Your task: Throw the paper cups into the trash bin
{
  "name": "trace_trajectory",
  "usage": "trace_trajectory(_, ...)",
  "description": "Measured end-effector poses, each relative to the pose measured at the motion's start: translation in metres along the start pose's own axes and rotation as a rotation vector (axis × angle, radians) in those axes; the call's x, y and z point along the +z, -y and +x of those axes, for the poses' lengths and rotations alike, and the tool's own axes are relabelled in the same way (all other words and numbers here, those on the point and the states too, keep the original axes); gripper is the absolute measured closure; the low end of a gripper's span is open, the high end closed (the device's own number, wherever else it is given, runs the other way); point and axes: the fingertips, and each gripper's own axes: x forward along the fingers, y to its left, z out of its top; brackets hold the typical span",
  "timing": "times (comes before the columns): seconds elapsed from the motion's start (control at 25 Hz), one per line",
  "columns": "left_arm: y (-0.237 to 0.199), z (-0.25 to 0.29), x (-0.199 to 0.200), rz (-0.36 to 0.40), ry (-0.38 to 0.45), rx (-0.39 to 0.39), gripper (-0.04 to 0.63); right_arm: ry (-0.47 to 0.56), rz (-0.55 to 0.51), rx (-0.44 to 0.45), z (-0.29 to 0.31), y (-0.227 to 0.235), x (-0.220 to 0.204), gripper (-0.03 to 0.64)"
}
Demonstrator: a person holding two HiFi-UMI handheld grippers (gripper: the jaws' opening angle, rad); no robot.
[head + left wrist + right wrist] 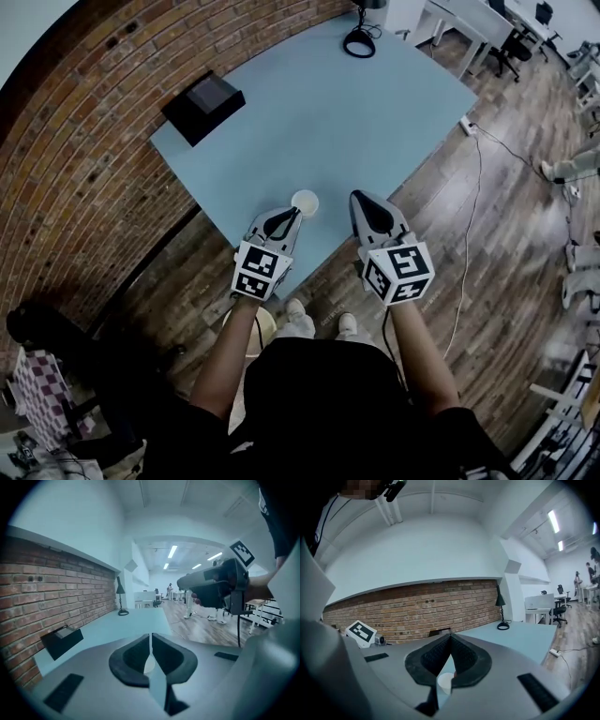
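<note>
the paper cup (pixel 305 202) is a small white round thing with a thin rolled rim. it stands upright with its open mouth up on the smooth, pale blue table (pixel 375 122), toward the corner nearest me and a little in from both edges. i can't tell whether anything is inside it. my left gripper (pixel 294 215) points at it from the near side, its tip just beside the rim, and i can't tell if they touch. in the left gripper view the two black ribbed pads of that gripper (pixel 150 639) are pressed together at the tips. only a thin pale slit shows between them, with a pale patch lower in the gap. my right gripper (pixel 357 199) lies just to the right of the cup and apart from it. its dark textured pads (pixel 450 637) also meet at the tips, nothing is pinched, and the cup (pixel 445 682) shows below them through the opening. a flat black box (pixel 203 106) with square corners sits at the table corner by the rough red brick wall (pixel 84 141). a dark lamp (pixel 501 609) stands on its round base at the far corner. the floor (pixel 487 234) around the table is wood plank.
</note>
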Motion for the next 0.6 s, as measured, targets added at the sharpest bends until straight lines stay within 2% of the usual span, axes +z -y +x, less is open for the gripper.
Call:
trace_trajectory(0.24, 0.001, 0.042, -0.041, 0.150, -0.138, -0.107, 0.583, -0.034, 0.024, -0.083, 0.009, 0.018, -0.012, 0.612)
trace_trajectory(0.28, 0.002, 0.048, -0.049, 0.163, -0.161, -0.125, 0.570, -0.041, 0.032, -0.094, 0.010, 0.022, -0.014, 0.612)
trace_trajectory(0.36, 0.002, 0.059, -0.065, 0.180, -0.206, -0.158, 0.495, -0.054, 0.053, -0.111, 0.012, 0.027, -0.021, 0.612)
trace_trajectory(0.6, 0.007, 0.084, -0.101, 0.314, -0.305, -0.222, 0.439, -0.095, 0.080, -0.158, 0.016, 0.040, -0.042, 0.612)
